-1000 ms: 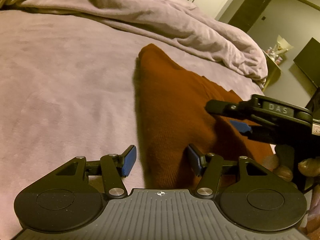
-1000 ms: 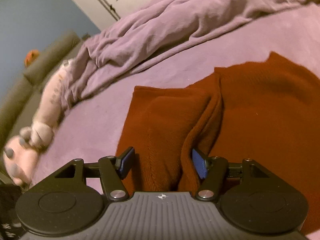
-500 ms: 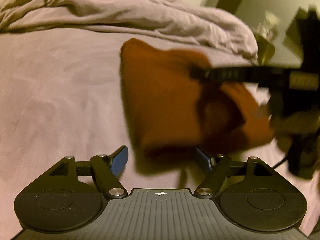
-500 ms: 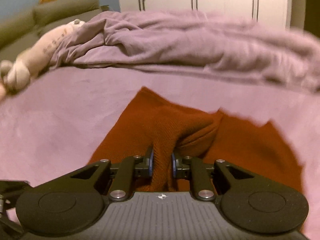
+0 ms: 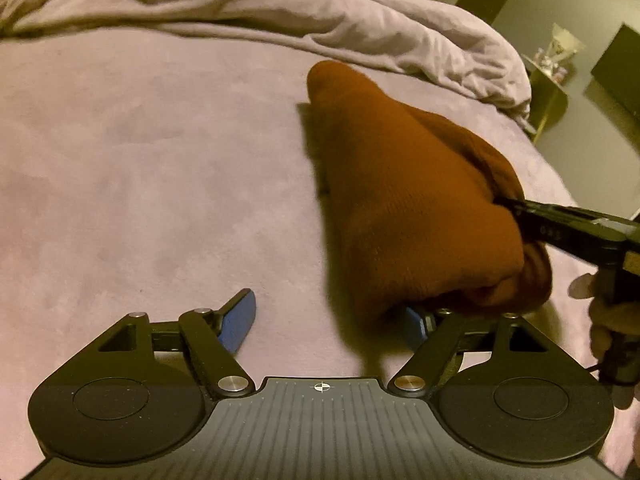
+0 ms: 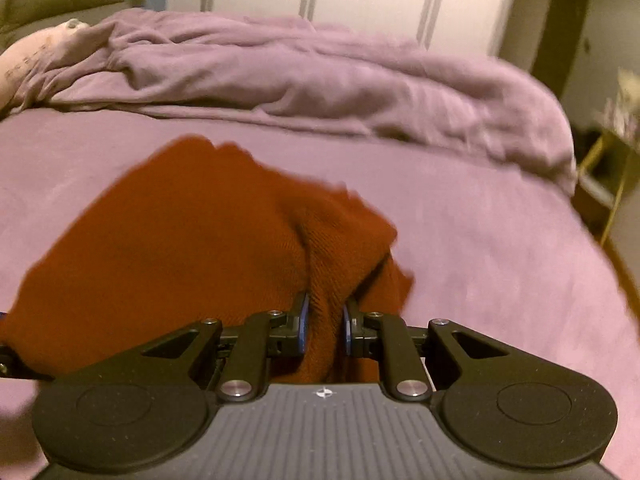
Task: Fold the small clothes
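Bed [image 6: 500, 248], sweater [image 6: 192, 240] between right tool [image 6: 324, 326]

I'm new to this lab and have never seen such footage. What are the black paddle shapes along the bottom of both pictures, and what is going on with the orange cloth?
No robot here: a person holds a two-finger gripper in each hand, and each gripper carries a wide-angle camera looking forward along its fingers. The black shapes are the gripper's own body and fingers, with blue pads at the tips.

One picture comes from the left gripper, the other from the right gripper.

The surface is a bed with a mauve sheet and a rumpled blanket at its far side. On it lies a rust-orange knitted garment.

The right gripper is shut on a bunched fold of the garment. In the left view it shows as the black tool at the right edge, gripping the cloth. The left gripper is open and holds nothing; the garment reaches over one of its pads.
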The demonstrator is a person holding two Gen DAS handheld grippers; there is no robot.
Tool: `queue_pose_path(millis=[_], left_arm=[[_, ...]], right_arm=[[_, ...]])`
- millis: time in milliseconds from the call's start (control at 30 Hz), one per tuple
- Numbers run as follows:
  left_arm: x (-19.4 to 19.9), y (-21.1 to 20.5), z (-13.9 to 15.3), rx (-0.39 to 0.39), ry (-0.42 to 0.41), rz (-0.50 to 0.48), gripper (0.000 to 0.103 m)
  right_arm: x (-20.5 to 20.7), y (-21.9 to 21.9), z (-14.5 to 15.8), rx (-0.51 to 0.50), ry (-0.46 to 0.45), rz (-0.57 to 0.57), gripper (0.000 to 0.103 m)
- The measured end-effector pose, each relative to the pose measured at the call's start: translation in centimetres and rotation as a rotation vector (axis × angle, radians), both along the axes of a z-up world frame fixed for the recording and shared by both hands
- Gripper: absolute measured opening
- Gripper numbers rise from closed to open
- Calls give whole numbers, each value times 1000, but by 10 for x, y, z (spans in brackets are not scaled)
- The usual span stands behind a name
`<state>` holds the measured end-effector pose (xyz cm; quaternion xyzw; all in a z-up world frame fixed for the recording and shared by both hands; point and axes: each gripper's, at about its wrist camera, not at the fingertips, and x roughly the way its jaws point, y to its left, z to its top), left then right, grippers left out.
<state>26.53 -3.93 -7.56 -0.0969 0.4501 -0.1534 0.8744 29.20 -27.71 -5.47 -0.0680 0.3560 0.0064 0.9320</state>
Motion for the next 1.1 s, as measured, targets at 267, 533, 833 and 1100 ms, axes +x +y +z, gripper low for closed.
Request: queue_pose_path(millis=[267,533,833,1100], left_arm=[[-1,-8,2,14,5,6,79],[1,-18,4,18,1,16,79],[8,-15,3,6,11,42,80],[9,-17,1,22,7,46,80]], right_arm=[[-74,-49,9,441,-48,-192,47],[-91,-61,-24,901,32,-230,47],[-88,-67,-42,1028,60,-297,47],[-74,-72,-57,1191,18,-301,47]])
